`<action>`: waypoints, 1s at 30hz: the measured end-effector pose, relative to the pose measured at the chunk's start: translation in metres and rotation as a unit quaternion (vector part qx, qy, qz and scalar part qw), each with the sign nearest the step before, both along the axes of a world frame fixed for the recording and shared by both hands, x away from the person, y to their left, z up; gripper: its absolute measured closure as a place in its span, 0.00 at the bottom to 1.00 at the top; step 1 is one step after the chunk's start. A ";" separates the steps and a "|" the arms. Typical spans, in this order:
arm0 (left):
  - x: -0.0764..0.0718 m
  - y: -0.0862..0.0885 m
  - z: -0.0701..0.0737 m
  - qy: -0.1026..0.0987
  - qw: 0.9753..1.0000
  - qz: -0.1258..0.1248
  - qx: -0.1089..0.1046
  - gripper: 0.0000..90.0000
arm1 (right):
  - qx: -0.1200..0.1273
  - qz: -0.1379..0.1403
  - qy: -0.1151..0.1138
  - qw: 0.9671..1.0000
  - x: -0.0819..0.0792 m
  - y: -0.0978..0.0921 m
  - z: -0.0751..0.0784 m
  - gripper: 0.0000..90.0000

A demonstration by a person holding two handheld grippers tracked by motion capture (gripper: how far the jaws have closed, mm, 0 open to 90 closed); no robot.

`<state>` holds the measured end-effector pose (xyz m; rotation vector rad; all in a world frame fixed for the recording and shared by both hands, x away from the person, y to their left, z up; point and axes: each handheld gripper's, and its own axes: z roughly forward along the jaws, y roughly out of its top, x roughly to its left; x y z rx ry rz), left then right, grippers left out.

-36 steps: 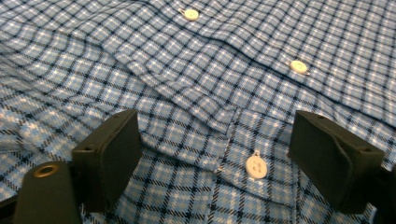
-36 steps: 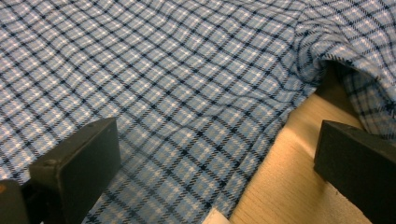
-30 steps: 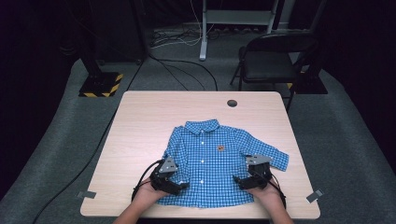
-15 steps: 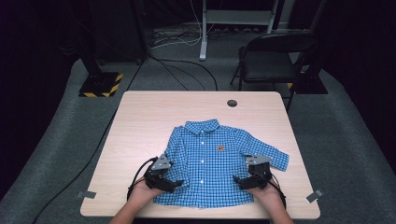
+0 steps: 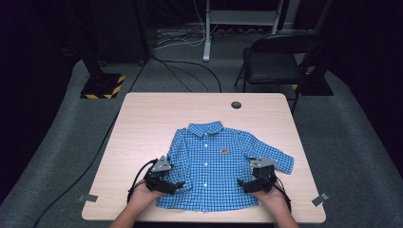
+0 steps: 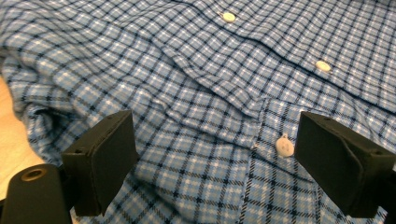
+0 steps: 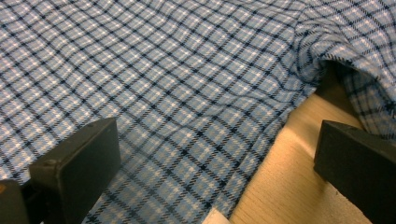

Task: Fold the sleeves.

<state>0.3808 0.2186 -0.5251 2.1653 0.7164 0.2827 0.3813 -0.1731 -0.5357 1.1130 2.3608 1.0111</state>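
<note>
High view: a blue checked shirt [image 5: 216, 168] lies flat, front up and buttoned, on the near half of the bench [image 5: 142, 123], collar away from the person. The left tool [image 5: 178, 185] sits at the shirt's lower left edge; the right tool [image 5: 241, 182] sits at its lower right side, below the spread sleeve. Each is carried in a hand entering from the near edge.

Left gripper view: the left tool is released, jaws standing wide apart with cloth lying between and beneath them. The button placket runs ahead and toward the right jaw, with one button [image 6: 284, 146] just beside that jaw. A raised fold crosses the cloth ahead of the jaws.

Right gripper view: the right tool is likewise released, jaws wide. The shirt's side edge passes between them: cloth toward the left jaw, bare bench toward the right jaw. The sleeve [image 7: 355, 51] lifts off the bench ahead of the right jaw.

Assessment: the step in hand appears to be the approach for a two-handed grasp on the lower shirt, probably to fold or lift it. Neither tool holds anything. The next move calls for lowering each tool until cloth sits between the jaws, then clenching on both sides together so the shirt does not skew.
</note>
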 end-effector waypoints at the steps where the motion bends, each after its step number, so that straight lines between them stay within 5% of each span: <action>1: 0.000 0.000 0.000 0.000 1.000 0.000 0.000 0.14 | 0.000 0.000 0.000 1.000 0.000 0.000 0.000 0.00; 12: 0.001 0.013 0.006 -0.008 1.000 0.018 -0.019 0.13 | 0.000 0.000 0.000 1.000 0.000 0.000 0.000 0.00; 30: 0.009 0.042 0.004 -0.007 0.997 0.068 -0.017 0.13 | 0.000 0.000 0.000 1.000 0.000 0.000 0.000 0.00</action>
